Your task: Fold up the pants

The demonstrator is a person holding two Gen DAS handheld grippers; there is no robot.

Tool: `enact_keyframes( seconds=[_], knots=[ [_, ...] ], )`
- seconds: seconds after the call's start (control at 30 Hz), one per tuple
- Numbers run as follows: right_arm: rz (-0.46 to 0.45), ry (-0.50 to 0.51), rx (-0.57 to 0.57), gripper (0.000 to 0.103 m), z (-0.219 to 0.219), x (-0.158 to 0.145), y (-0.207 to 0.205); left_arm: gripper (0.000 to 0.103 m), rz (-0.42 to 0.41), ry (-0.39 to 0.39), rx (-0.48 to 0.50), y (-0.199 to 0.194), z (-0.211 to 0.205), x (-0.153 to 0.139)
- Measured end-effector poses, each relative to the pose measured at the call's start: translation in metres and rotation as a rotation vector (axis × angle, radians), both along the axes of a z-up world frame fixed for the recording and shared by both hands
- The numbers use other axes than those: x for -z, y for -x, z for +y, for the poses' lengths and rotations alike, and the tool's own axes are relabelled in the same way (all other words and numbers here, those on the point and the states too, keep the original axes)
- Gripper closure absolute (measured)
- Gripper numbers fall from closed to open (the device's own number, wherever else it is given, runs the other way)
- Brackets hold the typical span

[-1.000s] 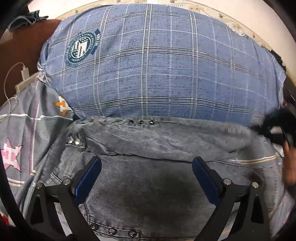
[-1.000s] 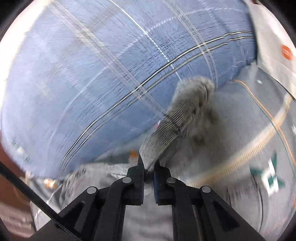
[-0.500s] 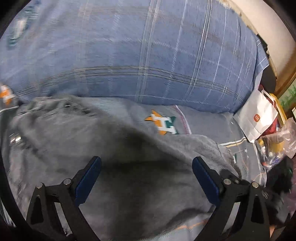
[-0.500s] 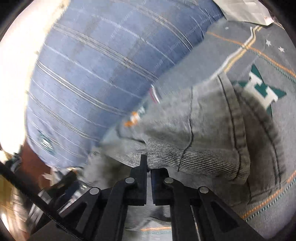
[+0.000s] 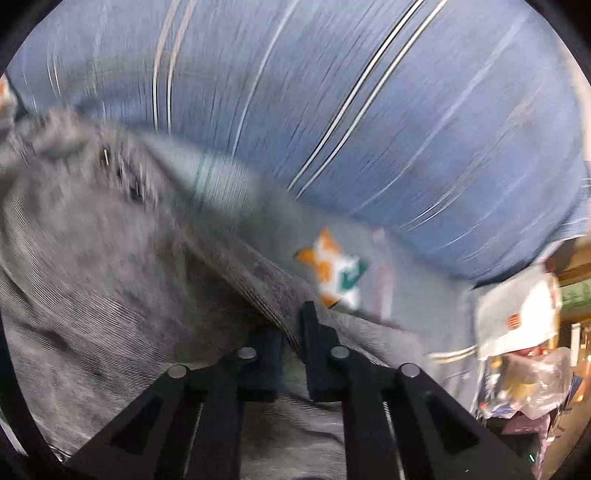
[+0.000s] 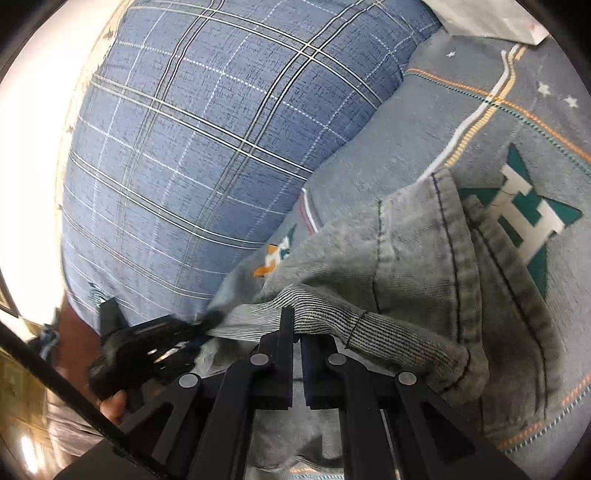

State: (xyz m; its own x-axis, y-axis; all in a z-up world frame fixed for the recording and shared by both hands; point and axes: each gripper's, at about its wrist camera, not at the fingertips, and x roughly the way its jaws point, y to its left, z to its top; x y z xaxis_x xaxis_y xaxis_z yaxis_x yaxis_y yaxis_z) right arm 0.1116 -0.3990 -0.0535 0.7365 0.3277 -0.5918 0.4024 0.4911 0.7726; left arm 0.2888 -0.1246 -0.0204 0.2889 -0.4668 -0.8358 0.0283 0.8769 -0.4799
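The grey denim pants (image 5: 110,280) lie on a grey-blue bedspread (image 5: 413,295) in front of a big blue plaid pillow (image 5: 369,110). My left gripper (image 5: 293,332) is shut on a fold of the pants fabric; this view is motion-blurred. My right gripper (image 6: 297,332) is shut on the striped inner edge of the pants (image 6: 413,280) near a hemmed leg end. The left gripper shows in the right wrist view (image 6: 199,326) at lower left, pinching the same edge of cloth a short way from my right fingers.
The plaid pillow (image 6: 207,147) fills the far side. The bedspread (image 6: 424,129) has star emblems (image 6: 524,214). A white paper bag (image 5: 517,317) and a cluttered pile of packets (image 5: 528,384) stand at the right. A white bag corner (image 6: 487,18) shows top right.
My left gripper was open over the pants and has shut on a fold while swinging right. My right gripper stays shut on the pants edge, which it has brought down onto the bed.
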Motion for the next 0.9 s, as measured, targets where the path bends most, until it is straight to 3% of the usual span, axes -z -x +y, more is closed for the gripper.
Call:
enact_keyframes(
  seconds=[0.1,0.2,0.3,0.4,0.5,0.57,0.6,0.63,0.7,0.77,0.8,0.9],
  knots=[
    [-0.072,-0.033,-0.006,0.099,-0.004,-0.01,0.005,0.097,-0.076,0.089,-0.011,0.035,0.022,-0.036],
    [-0.133,0.003,-0.048,0.099,-0.002,-0.033,0.017,0.097,-0.129,0.126,0.009,0.075,0.042,-0.045],
    [-0.048,0.057,-0.127,0.098,0.006,-0.031,0.033,0.097,-0.065,0.092,0.061,0.116,0.052,-0.011],
    [0.094,0.03,-0.086,0.098,0.015,0.004,0.056,0.097,0.018,0.034,0.101,0.141,0.054,0.037],
    [0.121,-0.003,-0.058,0.093,0.022,0.021,0.069,0.095,0.036,0.07,0.099,0.145,0.059,0.056],
    [0.07,-0.023,-0.017,0.058,0.015,0.014,0.075,0.089,-0.009,0.091,0.104,0.145,0.067,0.047],
    [0.056,0.001,0.018,0.018,0.01,0.008,0.078,0.08,-0.037,0.081,0.109,0.147,0.07,0.042],
    [0.048,0.037,0.063,0.006,0.006,0.001,0.084,0.073,-0.068,0.064,0.11,0.145,0.071,0.039],
    [0.042,0.085,0.14,0.011,-0.003,-0.008,0.096,0.063,-0.114,0.05,0.099,0.145,0.078,0.035],
    [0.066,0.097,0.172,0.024,-0.01,-0.005,0.098,0.063,-0.125,0.066,0.088,0.144,0.089,0.035],
    [0.078,0.079,0.178,0.036,-0.013,0.0,0.097,0.063,-0.118,0.086,0.082,0.142,0.09,0.039],
    [0.126,0.014,0.148,0.05,-0.017,0.023,0.086,0.063,-0.098,0.133,0.079,0.136,0.098,0.044]
  ],
)
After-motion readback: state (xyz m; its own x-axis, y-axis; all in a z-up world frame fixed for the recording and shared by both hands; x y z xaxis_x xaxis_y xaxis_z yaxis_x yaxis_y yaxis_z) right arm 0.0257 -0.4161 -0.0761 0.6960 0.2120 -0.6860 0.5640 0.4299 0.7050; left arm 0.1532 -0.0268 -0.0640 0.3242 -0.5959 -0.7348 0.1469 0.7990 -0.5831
